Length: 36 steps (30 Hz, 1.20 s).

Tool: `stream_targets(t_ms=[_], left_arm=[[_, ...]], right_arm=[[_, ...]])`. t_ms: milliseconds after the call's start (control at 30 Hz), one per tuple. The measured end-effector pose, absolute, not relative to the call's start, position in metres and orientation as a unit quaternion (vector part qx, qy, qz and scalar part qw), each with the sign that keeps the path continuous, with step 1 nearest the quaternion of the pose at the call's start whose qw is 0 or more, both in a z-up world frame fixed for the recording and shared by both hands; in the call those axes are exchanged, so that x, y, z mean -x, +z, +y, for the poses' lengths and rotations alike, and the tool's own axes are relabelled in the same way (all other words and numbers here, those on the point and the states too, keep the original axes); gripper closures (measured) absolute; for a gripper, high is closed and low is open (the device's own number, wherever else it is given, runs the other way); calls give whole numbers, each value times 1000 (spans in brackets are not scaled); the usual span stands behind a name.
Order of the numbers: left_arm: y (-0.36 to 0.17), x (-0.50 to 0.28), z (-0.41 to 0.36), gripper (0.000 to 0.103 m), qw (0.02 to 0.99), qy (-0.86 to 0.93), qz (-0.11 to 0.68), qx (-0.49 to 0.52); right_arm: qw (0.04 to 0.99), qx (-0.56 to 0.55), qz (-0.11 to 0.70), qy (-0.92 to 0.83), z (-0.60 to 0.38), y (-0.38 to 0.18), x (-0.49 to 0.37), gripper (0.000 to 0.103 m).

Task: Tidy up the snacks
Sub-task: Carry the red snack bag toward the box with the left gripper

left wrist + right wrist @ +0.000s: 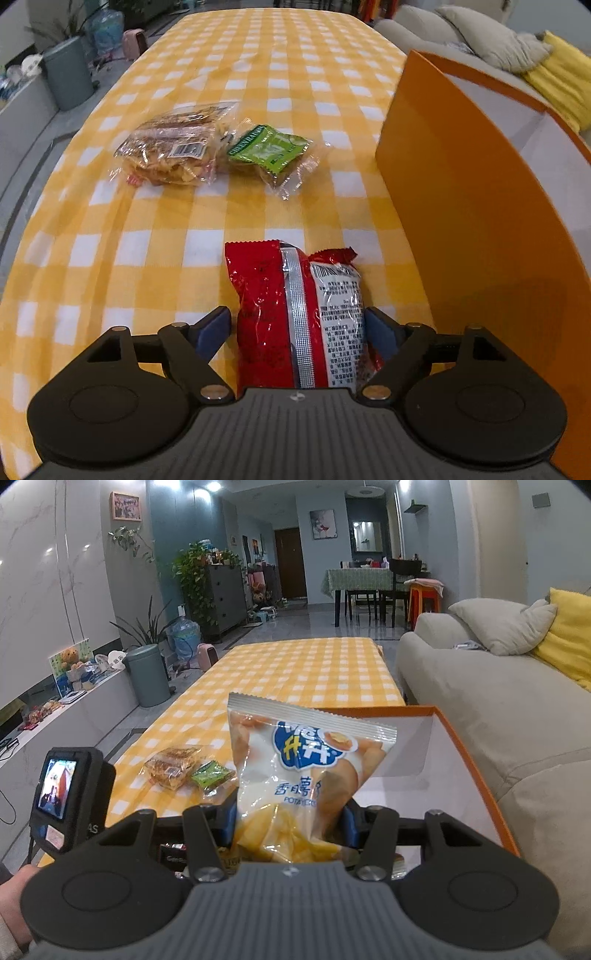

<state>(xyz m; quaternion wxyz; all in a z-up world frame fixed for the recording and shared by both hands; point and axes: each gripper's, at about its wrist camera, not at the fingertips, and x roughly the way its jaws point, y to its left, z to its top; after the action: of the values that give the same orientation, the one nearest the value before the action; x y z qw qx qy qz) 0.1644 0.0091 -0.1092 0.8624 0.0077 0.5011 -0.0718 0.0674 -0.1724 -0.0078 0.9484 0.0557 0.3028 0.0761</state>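
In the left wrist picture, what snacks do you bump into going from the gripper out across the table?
Near to far: red snack packet between the open left gripper fingers → green snack packet → clear bag of brown snacks, about level with it.

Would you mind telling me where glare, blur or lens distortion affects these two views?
Left wrist view: glare glints on the crinkled red foil snack packet; the far yellow-and-white checked tablecloth is soft and its edges bow. Right wrist view: ceiling lights flare; the pale potato-chip bag stays sharp.
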Motion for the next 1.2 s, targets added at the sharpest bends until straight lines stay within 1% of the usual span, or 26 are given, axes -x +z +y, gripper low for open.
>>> stream_targets(t_ms=[33, 67, 133, 500, 933, 1200], left_arm=[[-109, -163, 8, 15, 864, -74, 499, -13], [-109, -162, 9, 19, 865, -76, 495, -11], [-109, -161, 12, 22, 868, -74, 491, -1], [-94, -152, 31, 22, 875, -68, 478, 40], [-24, -136, 55, 22, 910, -54, 400, 100], [16, -133, 30, 22, 923, -59, 369, 92]], right_arm=[[947, -57, 305, 77, -172, -9, -68, 53], [946, -59, 309, 78, -172, -11, -69, 53], [945, -59, 313, 79, -171, -13, -70, 53], [943, -63, 317, 77, -171, -15, -70, 53], [946, -29, 309, 93, -160, -8, -72, 53], [943, -41, 318, 90, -162, -4, -73, 52]])
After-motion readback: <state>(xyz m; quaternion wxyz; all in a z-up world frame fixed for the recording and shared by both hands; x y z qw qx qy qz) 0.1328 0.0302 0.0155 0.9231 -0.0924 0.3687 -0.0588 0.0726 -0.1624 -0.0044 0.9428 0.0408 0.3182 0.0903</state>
